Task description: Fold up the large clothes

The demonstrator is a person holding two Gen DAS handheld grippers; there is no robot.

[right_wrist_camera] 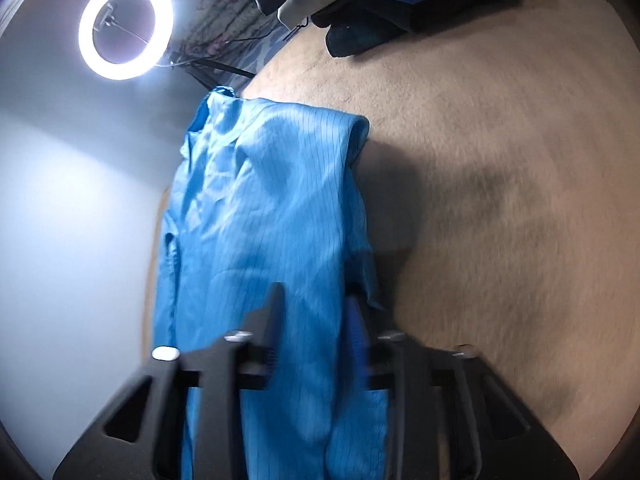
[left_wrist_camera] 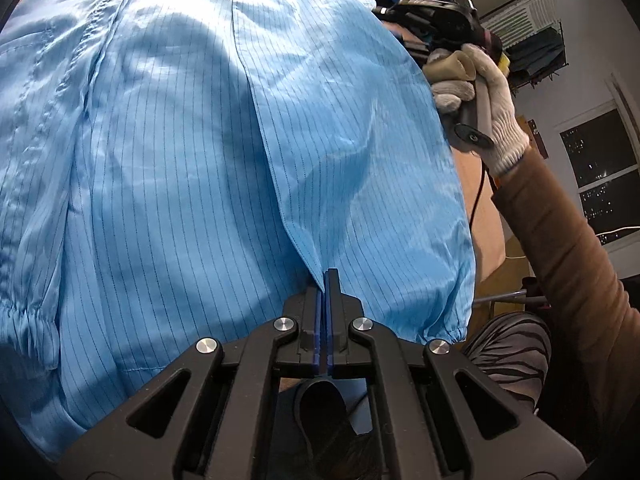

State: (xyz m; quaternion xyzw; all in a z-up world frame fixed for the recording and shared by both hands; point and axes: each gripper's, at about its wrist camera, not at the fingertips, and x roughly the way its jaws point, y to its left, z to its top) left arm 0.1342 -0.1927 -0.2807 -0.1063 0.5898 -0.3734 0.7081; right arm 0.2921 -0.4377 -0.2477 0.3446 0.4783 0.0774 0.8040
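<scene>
A large light-blue pinstriped garment [left_wrist_camera: 192,152] fills the left wrist view, spread over a tan surface. My left gripper [left_wrist_camera: 327,276] is shut on a hem edge of the garment near its seam. In the right wrist view the same garment [right_wrist_camera: 264,208] lies in a long strip on the tan surface. My right gripper [right_wrist_camera: 316,300] is open, its fingers [right_wrist_camera: 276,304] standing apart over the near end of the cloth. The right gripper's body, held by a white-gloved hand [left_wrist_camera: 496,96], shows at the upper right of the left wrist view.
A tan fuzzy surface [right_wrist_camera: 500,200] carries the garment. Dark and blue clothes [right_wrist_camera: 380,0] are piled at its far edge. A lit ring light [right_wrist_camera: 126,26] stands to the left. A clothes rack [left_wrist_camera: 536,32] and dark window [left_wrist_camera: 600,176] are in the background.
</scene>
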